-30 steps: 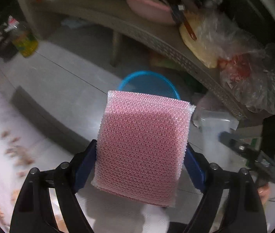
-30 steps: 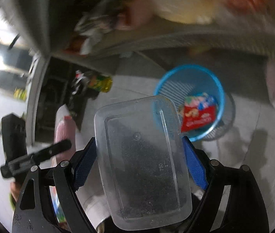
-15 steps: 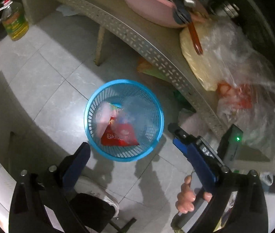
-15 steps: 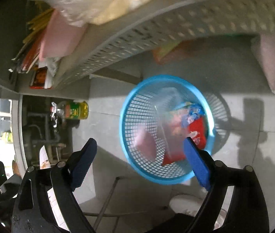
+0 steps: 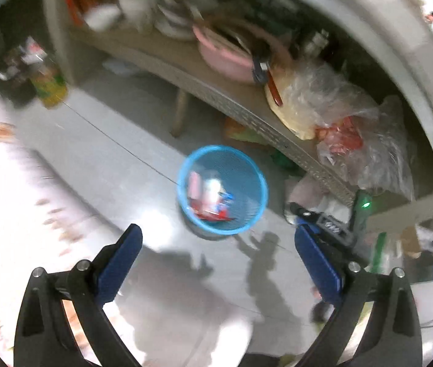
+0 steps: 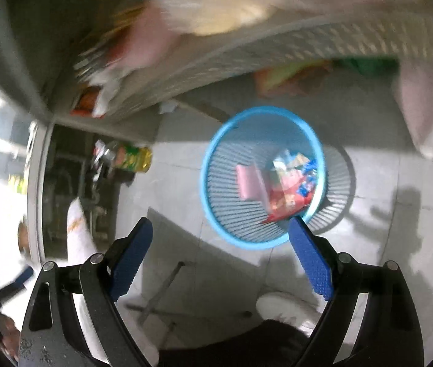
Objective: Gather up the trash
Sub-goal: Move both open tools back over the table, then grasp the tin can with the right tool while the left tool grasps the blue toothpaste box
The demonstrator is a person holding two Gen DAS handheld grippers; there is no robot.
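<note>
A blue mesh waste basket (image 5: 248,165) stands on the grey tiled floor; it also shows in the right wrist view (image 6: 216,159). Inside lie a pink sponge (image 6: 248,183), a clear plastic container (image 6: 265,192) and a red snack wrapper (image 6: 289,202); the sponge (image 5: 194,187) and the wrapper (image 5: 213,212) also show in the left wrist view. My left gripper (image 5: 219,257) is open and empty, above and in front of the basket. My right gripper (image 6: 221,255) is open and empty, high above the basket's near rim. The right gripper also shows in the left wrist view (image 5: 326,223).
A perforated beige shelf (image 5: 247,116) runs behind the basket, holding a pink basin (image 5: 225,58) and plastic bags (image 5: 354,128). An oil bottle (image 5: 48,85) stands on the floor at left. A white patterned tabletop (image 5: 5,202) lies at lower left. My white shoe (image 6: 286,309) is below.
Both grippers let go of the pink sponge and the clear container, which now lie in the basket. Since half a second ago both grippers have pulled back and up from the basket.
</note>
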